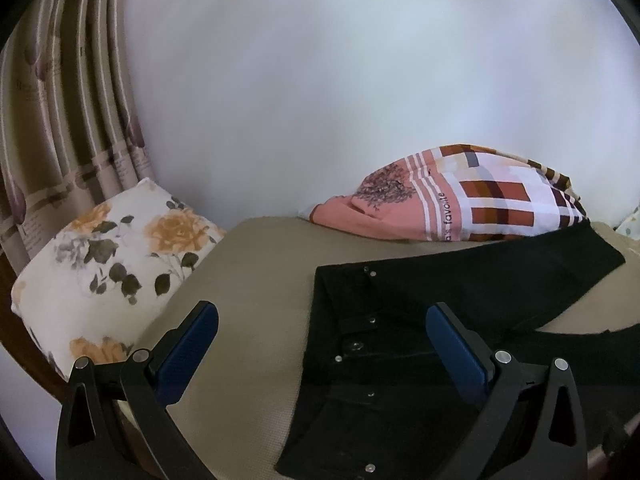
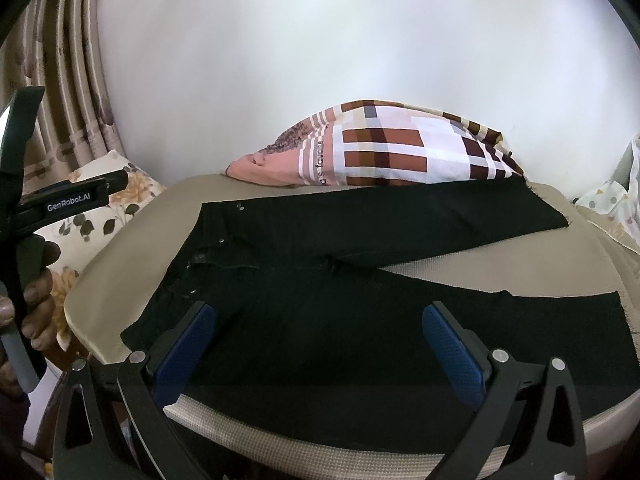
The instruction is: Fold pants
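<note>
Black pants [image 2: 360,280] lie spread flat on the beige bed [image 2: 540,276], waistband toward nine o'clock, legs splaying toward three. The right gripper [image 2: 322,344] hovers at six o'clock over the near leg, jaws wide apart, holding nothing. The left gripper [image 1: 322,344] hangs over the waistband, jaws equally wide and empty; the pants [image 1: 440,320] pass under its right finger [image 1: 456,352].

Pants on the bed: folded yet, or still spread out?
Spread out, not folded. The black pants lie flat on the beige bed, both legs splayed apart with bed showing between them. Both grippers are open above them.
</note>
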